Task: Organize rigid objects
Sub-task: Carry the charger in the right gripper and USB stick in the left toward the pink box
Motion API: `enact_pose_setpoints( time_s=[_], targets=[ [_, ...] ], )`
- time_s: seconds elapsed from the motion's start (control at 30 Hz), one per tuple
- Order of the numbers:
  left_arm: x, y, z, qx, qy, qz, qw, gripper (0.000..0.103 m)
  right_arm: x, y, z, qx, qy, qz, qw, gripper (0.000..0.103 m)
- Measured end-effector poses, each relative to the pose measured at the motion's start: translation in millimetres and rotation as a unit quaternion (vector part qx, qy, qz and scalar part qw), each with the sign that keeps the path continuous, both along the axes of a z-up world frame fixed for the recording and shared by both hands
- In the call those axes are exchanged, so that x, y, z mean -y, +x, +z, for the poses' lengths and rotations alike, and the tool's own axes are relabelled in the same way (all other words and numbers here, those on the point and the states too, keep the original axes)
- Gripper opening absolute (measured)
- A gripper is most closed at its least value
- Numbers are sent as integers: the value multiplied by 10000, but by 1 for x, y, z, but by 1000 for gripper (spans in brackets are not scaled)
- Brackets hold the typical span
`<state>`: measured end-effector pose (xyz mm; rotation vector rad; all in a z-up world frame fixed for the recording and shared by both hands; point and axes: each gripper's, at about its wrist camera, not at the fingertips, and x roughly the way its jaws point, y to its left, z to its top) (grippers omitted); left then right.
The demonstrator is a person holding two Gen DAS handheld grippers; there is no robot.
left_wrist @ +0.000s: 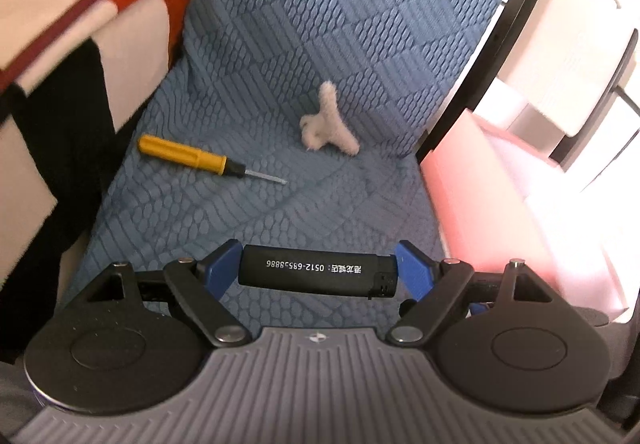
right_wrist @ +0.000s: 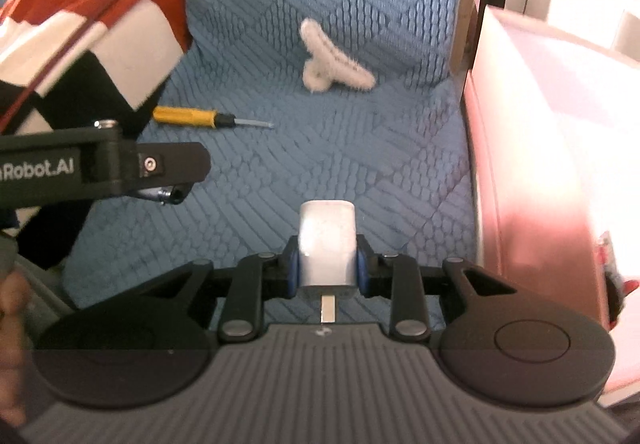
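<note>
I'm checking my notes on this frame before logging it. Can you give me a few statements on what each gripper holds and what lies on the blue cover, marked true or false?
1. The left gripper is shut on a black lighter held crosswise. True.
2. The right gripper is open and holds nothing. False: it is shut on a white charger plug.
3. The yellow screwdriver lies on the blue cover, apart from both grippers. True.
4. The fluffy white hair clip sits inside the pink bin. False: it lies on the blue cover.
5. The screwdriver touches the hair clip. False: they lie apart.
</note>
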<state>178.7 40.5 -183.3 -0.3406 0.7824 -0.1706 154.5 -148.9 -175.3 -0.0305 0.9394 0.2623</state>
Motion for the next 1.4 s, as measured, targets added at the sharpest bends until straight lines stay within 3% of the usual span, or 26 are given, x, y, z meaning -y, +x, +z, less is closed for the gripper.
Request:
enact_pose_setpoints(
  time_s=[0.63,0.97,1.4],
  targets=[
    [15,-55,99,523,42,-85,9986,86,22,-46,107,875,375,-91,9954,30],
    [41,-68,108,507,-30,-304,9982,86,35,-67,130,1110,327,-85,9932,30],
    [110,-68,119,616,-131,-926,9937,86,100,-87,145,1275,258,-698,9890,30]
  ],
)
